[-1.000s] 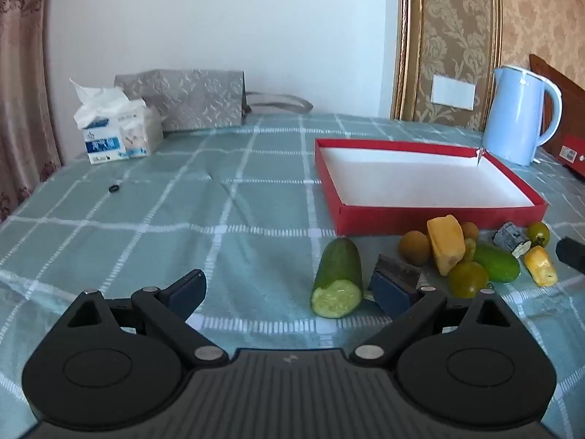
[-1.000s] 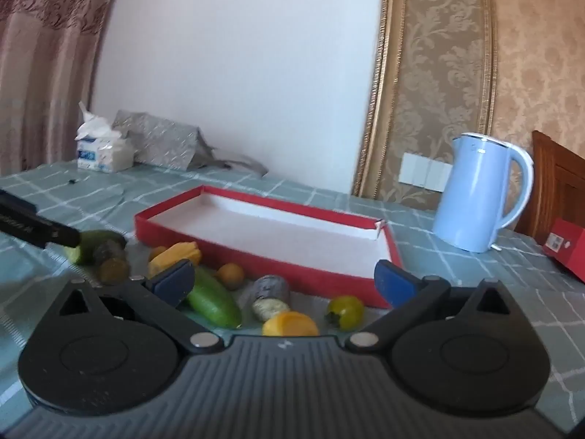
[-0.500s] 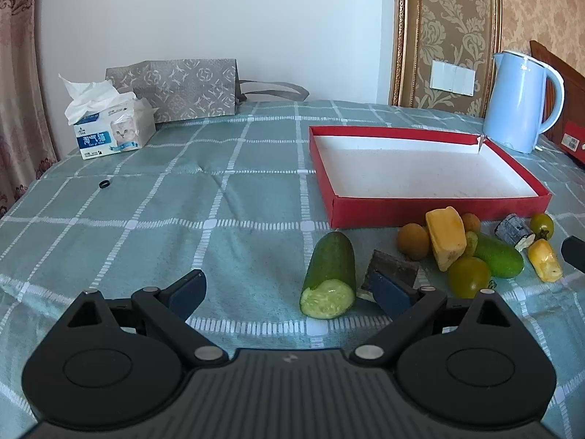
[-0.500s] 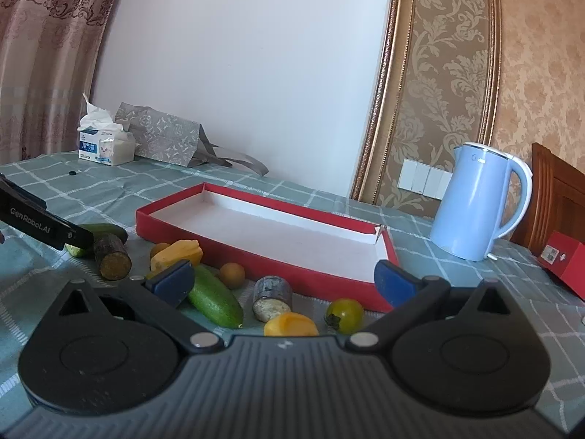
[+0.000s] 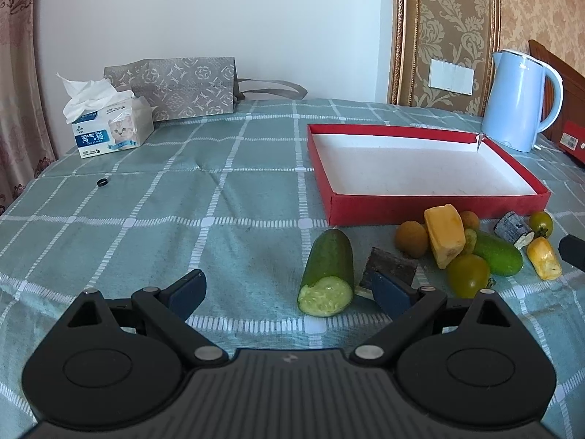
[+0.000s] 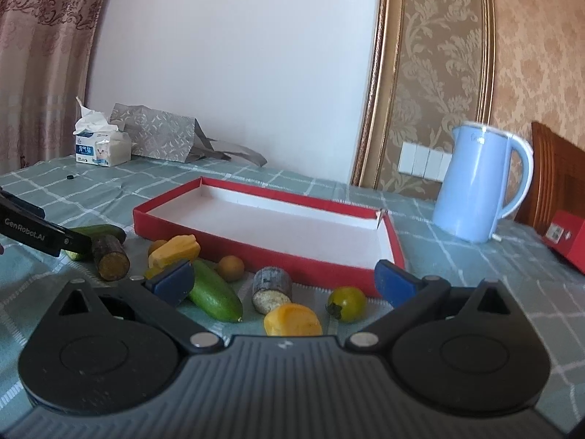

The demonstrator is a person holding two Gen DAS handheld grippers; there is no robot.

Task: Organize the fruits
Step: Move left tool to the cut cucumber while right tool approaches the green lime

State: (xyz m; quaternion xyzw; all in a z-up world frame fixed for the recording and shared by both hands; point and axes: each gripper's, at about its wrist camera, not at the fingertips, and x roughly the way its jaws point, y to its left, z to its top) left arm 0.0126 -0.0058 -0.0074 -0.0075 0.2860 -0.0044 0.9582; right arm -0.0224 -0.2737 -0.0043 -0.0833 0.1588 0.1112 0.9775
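Note:
A shallow red box (image 5: 435, 206) with a white inside stands on the table, holding nothing; it also shows in the right wrist view (image 6: 256, 247). Fruit pieces lie in front of it: a cut cucumber half (image 5: 328, 272), a dark stub (image 5: 389, 267), a brown round fruit (image 5: 411, 238), a yellow chunk (image 5: 445, 235), green tomatoes (image 5: 468, 274), a whole cucumber (image 6: 214, 294), a grey stub (image 6: 272, 289), a yellow piece (image 6: 292, 320). My left gripper (image 5: 287, 292) is open and empty just before the cucumber half. My right gripper (image 6: 281, 285) is open and empty above the pile.
A light blue kettle (image 5: 519, 100) stands behind the box at the right. A tissue box (image 5: 109, 128) and a grey paper bag (image 5: 175, 87) are at the far left by the wall. A small black ring (image 5: 101, 182) lies on the checked cloth. A red carton (image 6: 566, 241) sits at the right edge.
Both grippers have risen and tilted a little, so the table and box sit lower in view. The fruit has not moved. Both grippers stay open.

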